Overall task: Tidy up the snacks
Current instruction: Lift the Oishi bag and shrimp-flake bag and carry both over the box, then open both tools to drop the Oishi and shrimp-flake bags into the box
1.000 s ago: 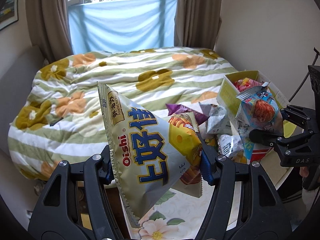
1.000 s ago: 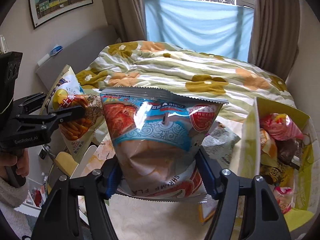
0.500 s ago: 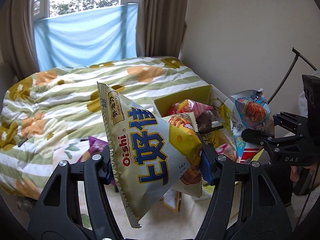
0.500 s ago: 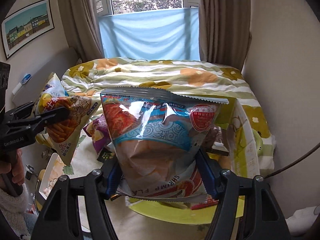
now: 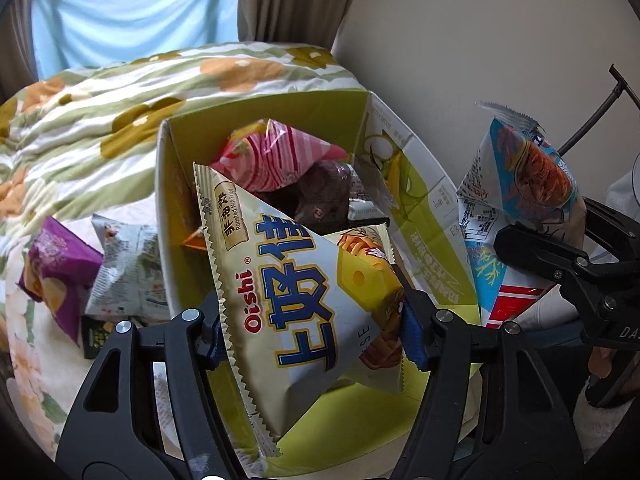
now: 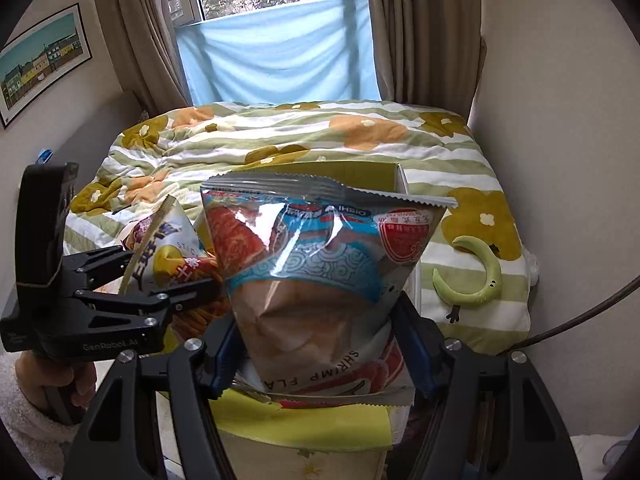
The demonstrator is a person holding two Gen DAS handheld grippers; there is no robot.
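The left claw (image 5: pixel 312 328) is pinching a pale yellow Oishi snack bag with blue letters (image 5: pixel 292 292) by its lower part, and holds it above the open yellow-green cardboard box (image 5: pixel 424 216), which stands on the flowered bed cover (image 5: pixel 120 120). The right claw (image 6: pixel 320 356) is pressed on a blue and red shrimp chips bag (image 6: pixel 320 264), also near its bottom seam, to the right of the first.

Both bags look light, puffed with air and slippery, and the chips inside are probably fragile, so I think it is better to hold them at the flat sealed edge, not at the swollen middle.

In the box a pink striped packet (image 5: pixel 272 156) lies already; a purple packet (image 5: pixel 56 268) waits outside, left of it.
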